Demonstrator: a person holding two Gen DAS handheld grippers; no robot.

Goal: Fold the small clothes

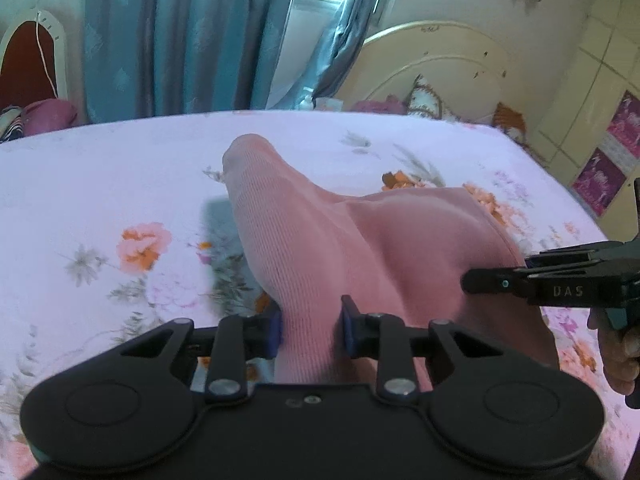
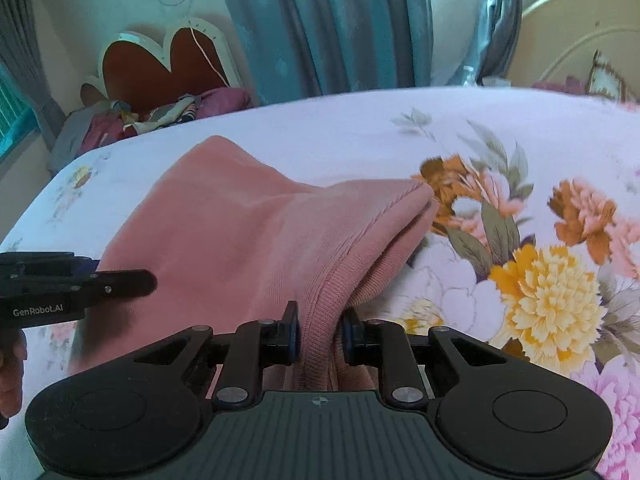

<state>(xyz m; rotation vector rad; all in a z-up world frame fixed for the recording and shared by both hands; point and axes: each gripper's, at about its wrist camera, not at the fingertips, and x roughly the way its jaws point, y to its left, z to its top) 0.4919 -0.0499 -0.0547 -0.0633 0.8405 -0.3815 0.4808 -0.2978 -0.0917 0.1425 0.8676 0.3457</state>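
Note:
A small pink knit garment [image 1: 360, 236] hangs over the floral bed sheet [image 1: 100, 184], lifted at its near edge. My left gripper [image 1: 311, 330] is shut on the garment's ribbed edge, with a ribbed sleeve stretching away to the far left. My right gripper [image 2: 319, 334] is shut on another ribbed edge of the same garment [image 2: 240, 232]. The right gripper shows at the right of the left wrist view [image 1: 520, 282]. The left gripper shows at the left of the right wrist view [image 2: 80, 284]. Both hold the cloth a little above the bed.
The bed [image 2: 500, 140] carries a flower-print sheet. A cream headboard [image 1: 436, 60] and pillows stand at the far right. Blue curtains [image 1: 180, 32] hang behind. A heart-shaped chair [image 2: 168, 64] with a pile of clothes sits beyond the bed's far left.

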